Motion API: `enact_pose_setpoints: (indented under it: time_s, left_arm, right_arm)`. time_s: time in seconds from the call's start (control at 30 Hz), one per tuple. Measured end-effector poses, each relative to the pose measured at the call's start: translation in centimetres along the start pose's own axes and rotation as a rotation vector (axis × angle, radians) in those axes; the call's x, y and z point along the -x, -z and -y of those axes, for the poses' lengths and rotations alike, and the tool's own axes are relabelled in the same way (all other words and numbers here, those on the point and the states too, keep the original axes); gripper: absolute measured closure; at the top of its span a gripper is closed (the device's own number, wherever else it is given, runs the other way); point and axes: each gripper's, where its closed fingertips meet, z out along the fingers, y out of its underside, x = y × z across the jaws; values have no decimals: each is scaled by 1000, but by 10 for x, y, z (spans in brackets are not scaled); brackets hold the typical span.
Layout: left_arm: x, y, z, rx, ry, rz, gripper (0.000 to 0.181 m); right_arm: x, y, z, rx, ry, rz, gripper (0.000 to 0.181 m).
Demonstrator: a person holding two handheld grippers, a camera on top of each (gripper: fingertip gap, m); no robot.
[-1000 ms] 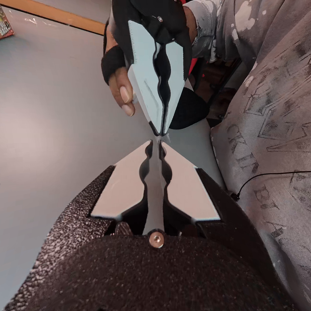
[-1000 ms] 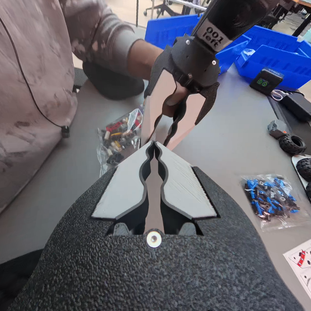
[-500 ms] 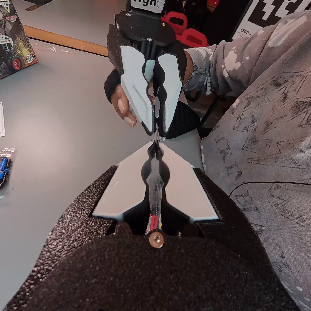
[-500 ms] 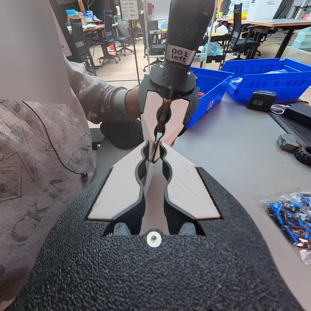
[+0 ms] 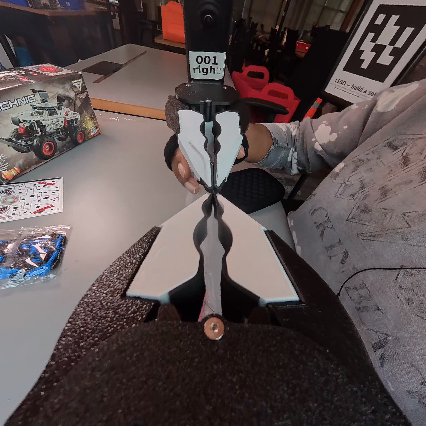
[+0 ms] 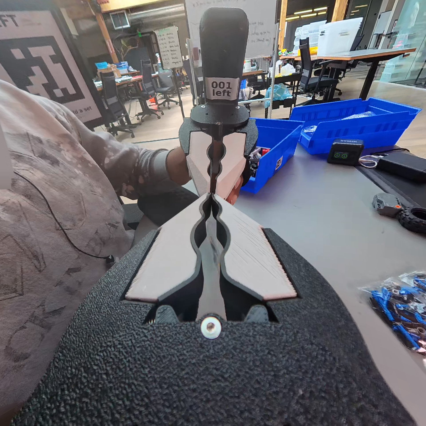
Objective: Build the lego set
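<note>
My left gripper [image 5: 213, 201] and my right gripper [image 5: 212, 187] meet tip to tip above the grey table [image 5: 119, 184]. Both are shut on the top edge of a clear plastic bag of Lego pieces [image 5: 211, 276]. The bag hangs under the fingers and shows only as a thin strip of film between them, with a bit of red low down. In the right wrist view, my right gripper [image 6: 211, 197] touches the left gripper [image 6: 213, 189], and the same film [image 6: 213, 253] shows between the fingers. The bag's contents are hidden.
A Lego box [image 5: 43, 115], a sticker sheet [image 5: 30, 198] and a bag of blue pieces [image 5: 30, 255] lie to the left. Blue bins [image 6: 345, 124], a small black device [image 6: 345, 152], a grey part [image 6: 387, 204] and a tyre [image 6: 415, 219] are on the right. The person's torso is close by. The grippers are tip to tip, or close to it.
Both grippers have risen and tilted up from the table while staying tip to tip. The bag of mixed pieces that lay on the table now hangs between them.
</note>
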Motion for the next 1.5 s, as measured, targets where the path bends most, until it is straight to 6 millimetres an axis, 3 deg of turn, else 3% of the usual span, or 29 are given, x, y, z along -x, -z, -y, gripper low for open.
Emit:
enact_pose_setpoints:
  time_s: [0.3, 0.8, 1.0, 1.17, 1.33, 1.5]
  left_arm:
    - [-30, -4, -15, 129, -42, -9, 181]
    - [-20, 3, -1, -3, -45, 3, 181]
    - [-25, 13, 16, -114, 32, -52, 181]
    - [-26, 11, 10, -148, 180, -133, 181]
    - [-23, 1, -18, 18, 205, -121, 181]
    - [-19, -11, -35, 90, 332, -231, 181]
  right_arm:
    - [32, -2, -12, -66, -31, 17, 181]
    - [21, 2, -4, -92, -95, 98, 181]
    - [24, 0, 16, -182, -103, 58, 181]
    - [25, -1, 10, -115, -77, 28, 181]
    - [25, -4, -20, 184, 91, -21, 181]
    - [24, 1, -43, 554, 670, -112, 181]
